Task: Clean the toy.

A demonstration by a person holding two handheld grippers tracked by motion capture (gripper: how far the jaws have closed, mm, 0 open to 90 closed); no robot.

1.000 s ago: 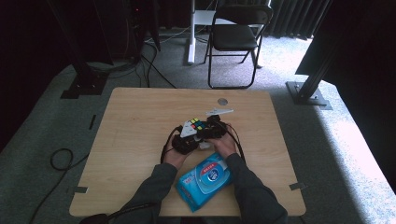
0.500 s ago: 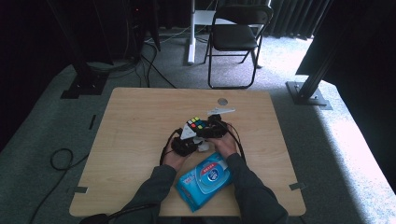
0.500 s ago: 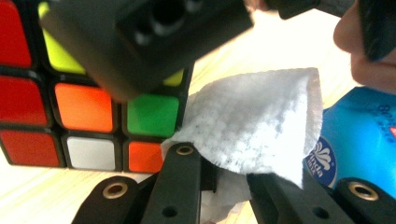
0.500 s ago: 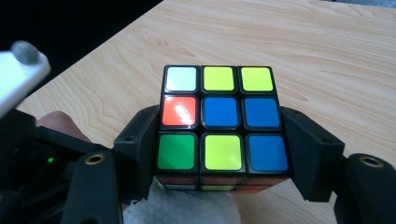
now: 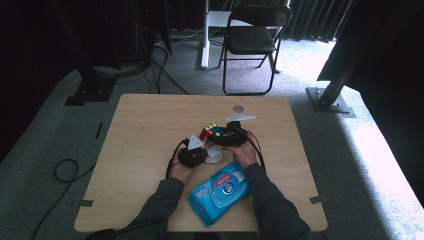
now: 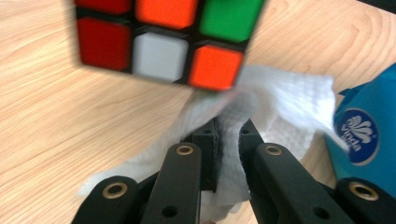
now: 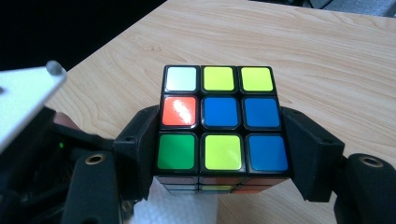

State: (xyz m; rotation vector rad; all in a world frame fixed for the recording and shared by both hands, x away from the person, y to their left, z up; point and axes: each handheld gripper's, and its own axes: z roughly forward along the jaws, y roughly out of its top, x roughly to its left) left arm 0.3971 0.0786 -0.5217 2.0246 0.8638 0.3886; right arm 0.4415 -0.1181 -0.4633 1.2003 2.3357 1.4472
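At the centre of the high view, the right gripper [image 5: 220, 137] is clamping the puzzle cube [image 5: 211, 133]; the left gripper [image 6: 227, 140] view is showing its fingers pinching a white wipe [image 6: 280, 105].

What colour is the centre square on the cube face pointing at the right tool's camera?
Blue, on the cube; the right gripper view shows it best.

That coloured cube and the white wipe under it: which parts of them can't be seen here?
- Cube, right claw view: its two side faces are covered by the right claw.
- Cube, left claw view: cut off by the top edge.
- Wipe, left claw view: its middle is pinched inside the left claw.
- Blue packet, high view: the label print is too small to read.
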